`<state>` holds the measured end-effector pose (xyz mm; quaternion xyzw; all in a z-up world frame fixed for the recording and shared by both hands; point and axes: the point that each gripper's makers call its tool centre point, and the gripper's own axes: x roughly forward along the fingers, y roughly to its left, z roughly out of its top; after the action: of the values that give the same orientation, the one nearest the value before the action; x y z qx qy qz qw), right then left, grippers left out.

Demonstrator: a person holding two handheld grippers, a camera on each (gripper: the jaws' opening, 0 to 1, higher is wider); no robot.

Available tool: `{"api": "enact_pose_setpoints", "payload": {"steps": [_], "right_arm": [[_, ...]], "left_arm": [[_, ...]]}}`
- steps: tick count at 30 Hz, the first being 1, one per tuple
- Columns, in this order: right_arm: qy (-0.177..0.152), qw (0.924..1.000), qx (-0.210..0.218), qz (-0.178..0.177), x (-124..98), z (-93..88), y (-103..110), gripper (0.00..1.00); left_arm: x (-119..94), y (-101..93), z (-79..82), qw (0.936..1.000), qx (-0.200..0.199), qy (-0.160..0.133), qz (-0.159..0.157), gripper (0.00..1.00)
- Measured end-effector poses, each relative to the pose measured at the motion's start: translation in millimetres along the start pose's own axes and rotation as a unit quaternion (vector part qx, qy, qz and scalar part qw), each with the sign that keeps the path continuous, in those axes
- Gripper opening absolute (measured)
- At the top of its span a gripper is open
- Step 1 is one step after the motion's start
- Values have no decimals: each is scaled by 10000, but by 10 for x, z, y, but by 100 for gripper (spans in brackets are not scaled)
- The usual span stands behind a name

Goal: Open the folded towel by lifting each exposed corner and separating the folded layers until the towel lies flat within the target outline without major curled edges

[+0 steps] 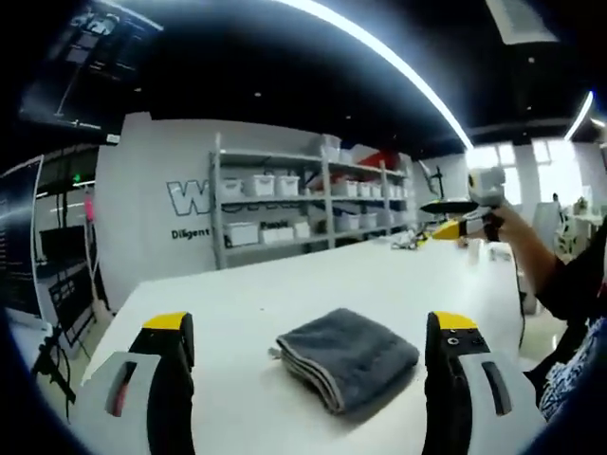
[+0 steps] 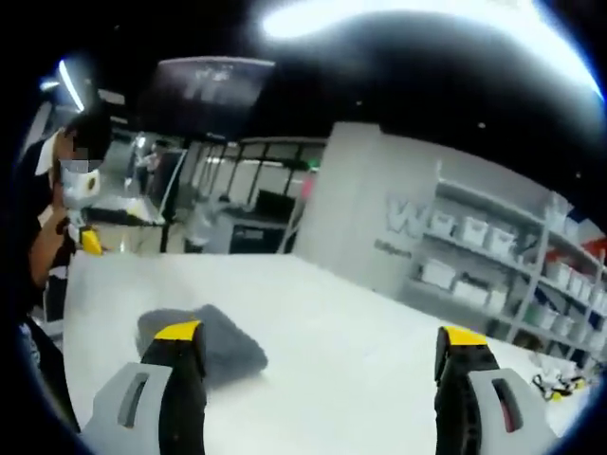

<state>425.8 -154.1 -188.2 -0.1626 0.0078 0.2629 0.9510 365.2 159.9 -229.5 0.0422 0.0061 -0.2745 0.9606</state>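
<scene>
A grey towel [image 1: 346, 358], folded into a thick square, lies on the white table [image 1: 285, 284] with its layered edge facing the camera. My left gripper [image 1: 310, 322] hovers open just short of it, one jaw on each side and nothing held. My right gripper [image 1: 453, 227] is raised far off at the right in a person's hand. In the right gripper view the towel [image 2: 228, 346] sits low left, partly behind the left jaw. The right gripper [image 2: 320, 334] stands open over bare table [image 2: 332, 303]. The left gripper [image 2: 83, 204] appears at the far left, held by the person.
Metal shelves with white bins [image 1: 285, 204] line the back wall; the shelves [image 2: 493, 256] also rise at the right. Small items [image 1: 408, 242] lie at the table's far end. The table's left edge [image 1: 123, 303] drops to the floor. A sleeve [image 1: 569, 284] reaches in from the right.
</scene>
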Motion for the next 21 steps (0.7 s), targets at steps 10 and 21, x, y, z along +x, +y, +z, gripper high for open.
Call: {"api": "enact_pose_setpoints", "payload": {"steps": [10, 21], "right_arm": [[-14, 9998, -168, 52, -80, 121, 33, 100], [121, 9985, -533, -1, -5, 311, -136, 100]], "left_arm": [[-163, 143, 224, 9958, -434, -700, 388, 100], [-206, 185, 242, 9876, -954, -1063, 645, 100]]}}
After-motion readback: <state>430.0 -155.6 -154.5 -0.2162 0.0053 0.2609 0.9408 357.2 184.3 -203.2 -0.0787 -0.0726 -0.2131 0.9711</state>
